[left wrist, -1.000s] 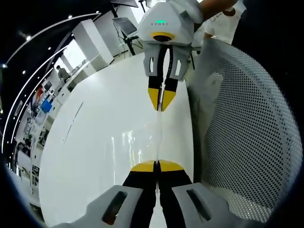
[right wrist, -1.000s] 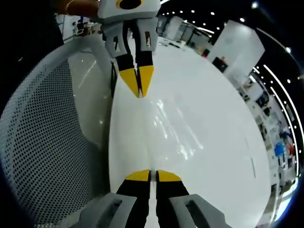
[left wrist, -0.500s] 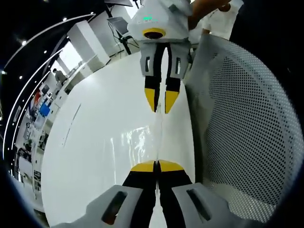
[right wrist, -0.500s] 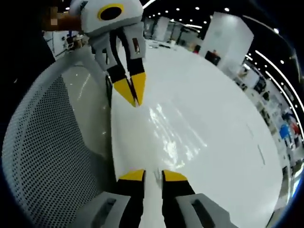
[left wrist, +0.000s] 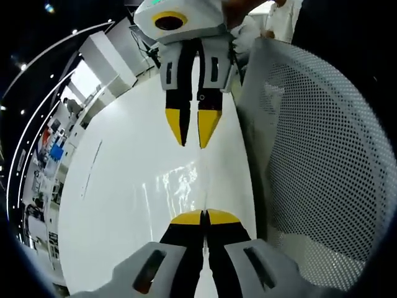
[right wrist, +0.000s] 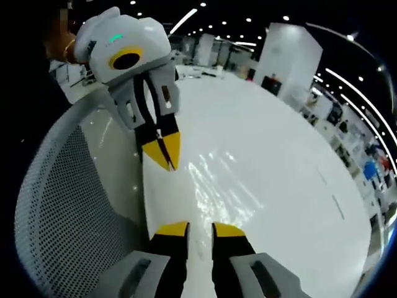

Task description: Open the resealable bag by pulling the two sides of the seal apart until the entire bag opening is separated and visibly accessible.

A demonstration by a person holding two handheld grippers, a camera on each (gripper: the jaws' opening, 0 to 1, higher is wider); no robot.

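- In the left gripper view, the left gripper (left wrist: 204, 216) is being shown with its yellow tips pressed together; a thin clear edge of the bag (left wrist: 186, 186) is being pinched between them.
- In the right gripper view, the right gripper (right wrist: 200, 228) is being shown with its jaws slightly parted; a narrow gap is being left between the yellow tips, and nothing is being clamped. Whether the film is lying in that gap cannot be told.
- The bag is being seen as a clear, glinting film stretched over the table (left wrist: 118, 186) between the two grippers; in the right gripper view its sheen (right wrist: 211, 186) is being caught just beyond the parted tips. Whether the seal is separated cannot be told.
- In the left gripper view, the right gripper (left wrist: 191, 135) is being seen from the front, entering from the top, its tips apart and hanging just above the film.
- In the right gripper view, the left gripper (right wrist: 166, 160) is being seen with its tips closed to a point on the film's edge.
- A perforated white chair back (left wrist: 316, 161) is being seen beside the table edge, close to both grippers; it is being seen again in the right gripper view (right wrist: 68, 205).
- A hand (right wrist: 69, 49) is being glimpsed behind the left gripper's body.
- A lit hall with ceiling lamps is being seen beyond the table.
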